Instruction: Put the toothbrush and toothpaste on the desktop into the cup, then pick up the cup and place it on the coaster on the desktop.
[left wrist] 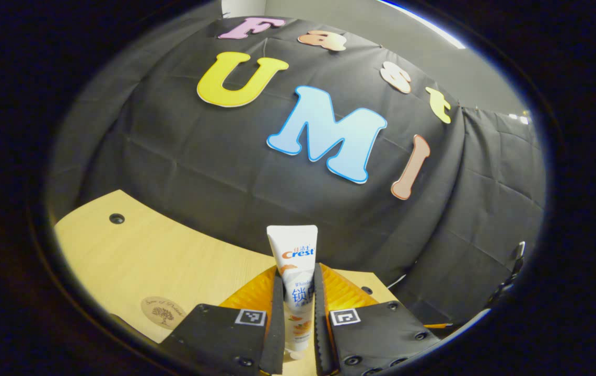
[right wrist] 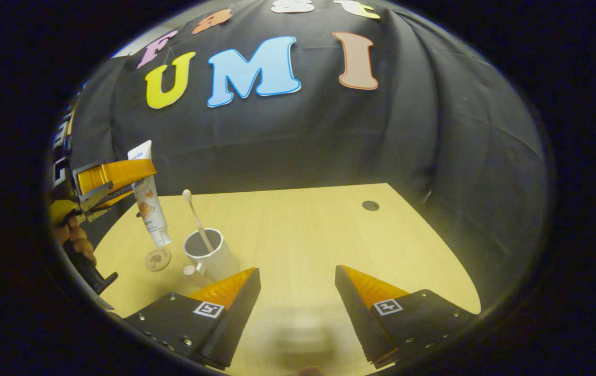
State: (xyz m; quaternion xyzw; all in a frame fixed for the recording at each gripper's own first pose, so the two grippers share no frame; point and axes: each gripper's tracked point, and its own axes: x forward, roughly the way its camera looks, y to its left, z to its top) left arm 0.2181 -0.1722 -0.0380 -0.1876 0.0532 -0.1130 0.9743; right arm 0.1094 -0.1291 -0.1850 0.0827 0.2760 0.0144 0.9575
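A: Left gripper view first. What has the left gripper [left wrist: 298,313] got?

B: The toothpaste [left wrist: 294,271] — a white tube standing nearly upright between the two fingers, both pressed against its sides, so the gap is as narrow as the tube. The crimped flat end points to twelve o'clock; the cap end sits low, at six, between the finger bases.

A: And under it?

B: The wooden desktop [left wrist: 120,250], spreading from about eight o'clock towards the centre. A round coaster [left wrist: 163,312] with a small tree print lies on it at roughly seven o'clock, just beside the left finger's base. A dark hole in the wood sits further out at nine.

A: Now the right gripper view.

B: The right gripper [right wrist: 298,284] hangs above the desktop [right wrist: 329,235] with its fingers wide apart, nothing between them. At about nine o'clock the left gripper [right wrist: 120,180] shows, a hand [right wrist: 70,235] on its handle, carrying the toothpaste [right wrist: 149,209] cap-down in the air.

A: Where does the tube hang against the cup?

B: Its cap is above the coaster [right wrist: 158,259], just to the nine o'clock side of the cup [right wrist: 211,253]. The cup stands upright on the wood, near the coaster but apart from it, with the toothbrush [right wrist: 196,219] already in it, leaning — head up towards eleven o'clock.
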